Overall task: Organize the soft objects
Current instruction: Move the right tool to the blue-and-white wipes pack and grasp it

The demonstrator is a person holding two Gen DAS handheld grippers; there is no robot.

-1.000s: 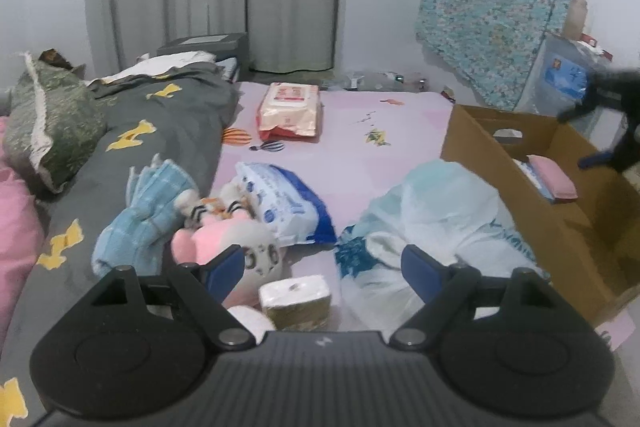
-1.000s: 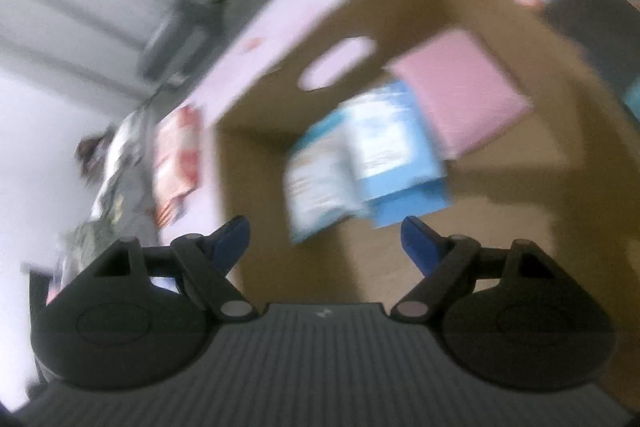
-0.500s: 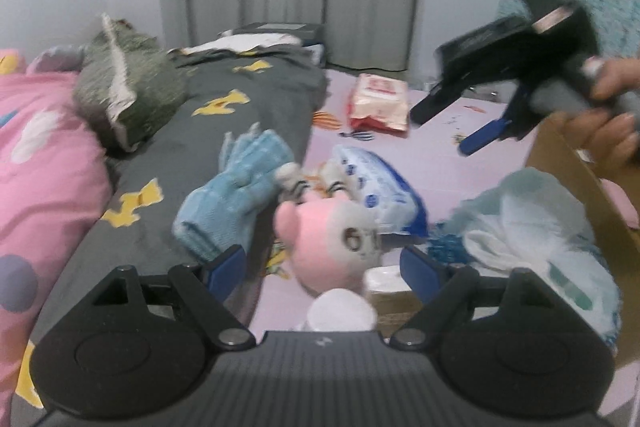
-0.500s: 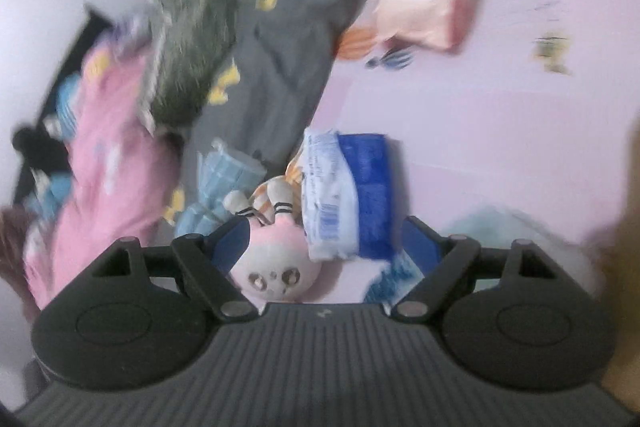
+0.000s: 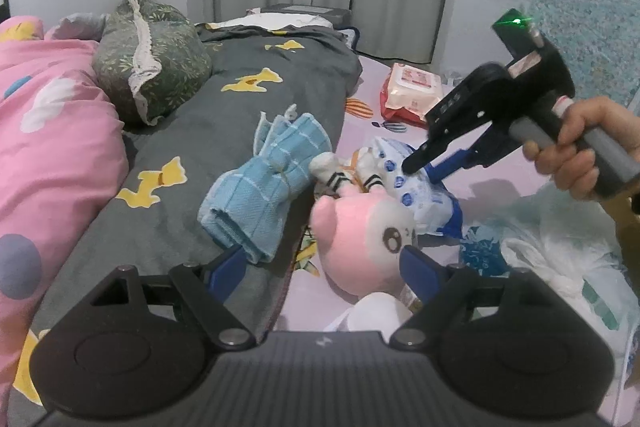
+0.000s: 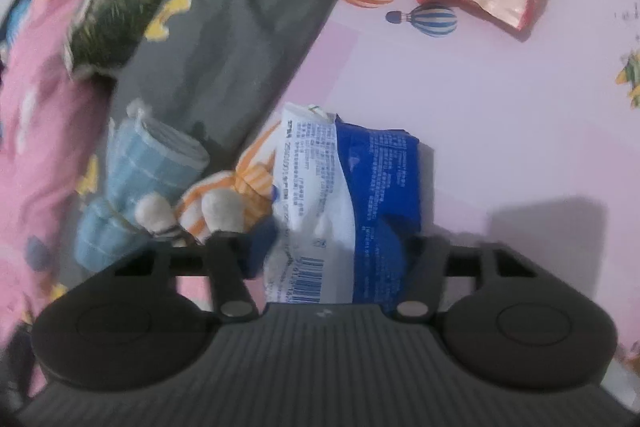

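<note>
Pinching the crinkly blue-and-white plastic pack (image 6: 348, 195) between the blue pads of my right claw (image 6: 332, 247), I have just been closing its jaws, and the soft pack bulges between them on the pink printed sheet (image 6: 500, 99) of the bed. My left claw (image 5: 320, 267) hangs released, jaws wide, with nothing between them, above the round pink plush toy (image 5: 360, 239). The plush lies touching the pack's near end, its striped white feet (image 5: 332, 171) pointing up beside my right claw's tips. Just to its left, a ribbed light-blue knit bundle (image 5: 260, 195) rests on the edge of the grey quilt with yellow patches (image 5: 224, 115). Toward the bed's far edge sits a glossy pink-and-white wipes pack (image 5: 412, 87). A crumpled white plastic bag (image 5: 560, 267) lies near the right edge.
</note>
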